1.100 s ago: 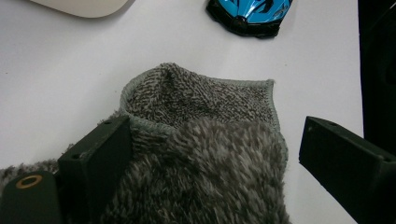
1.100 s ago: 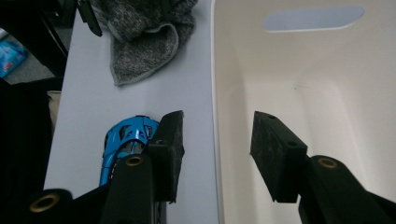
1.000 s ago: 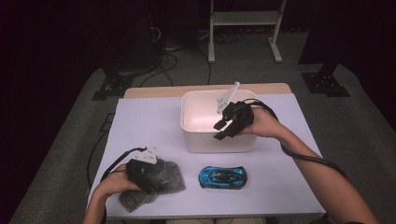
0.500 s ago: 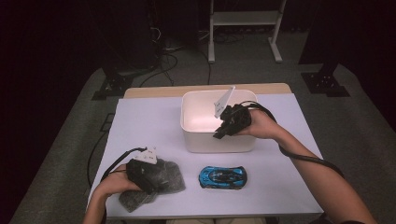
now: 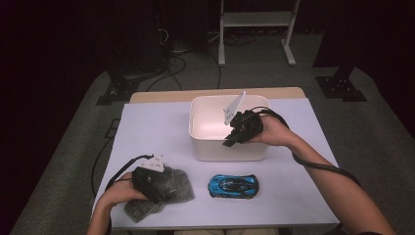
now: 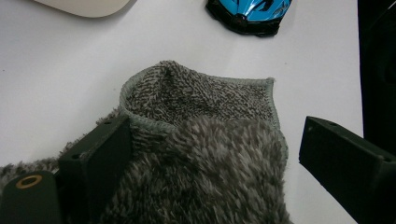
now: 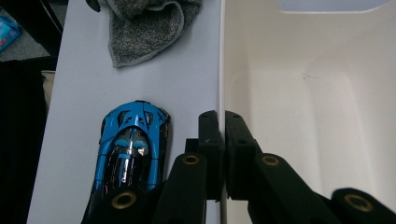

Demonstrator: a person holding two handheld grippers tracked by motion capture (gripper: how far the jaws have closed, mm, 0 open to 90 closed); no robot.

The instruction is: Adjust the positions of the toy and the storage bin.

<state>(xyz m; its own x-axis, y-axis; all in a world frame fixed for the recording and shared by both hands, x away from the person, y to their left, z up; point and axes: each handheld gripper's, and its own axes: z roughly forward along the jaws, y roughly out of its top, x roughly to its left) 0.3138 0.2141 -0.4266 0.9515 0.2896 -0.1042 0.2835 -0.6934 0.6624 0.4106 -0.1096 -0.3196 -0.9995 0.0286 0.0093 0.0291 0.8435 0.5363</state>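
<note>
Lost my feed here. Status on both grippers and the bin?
Right gripper shut on white bin's near wall. Left gripper open over grey towel, not pinching. Blue toy car on table beside bin, nothing blocking.

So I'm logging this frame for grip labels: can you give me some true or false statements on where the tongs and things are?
1. The right tongs are clamped on the near wall of the white plastic bin. True.
2. The blue toy car lies inside the bin. False: it is on the table.
3. The left tongs are shut. False: open over the grey fluffy towel.
4. The bin looks empty. True.
</note>
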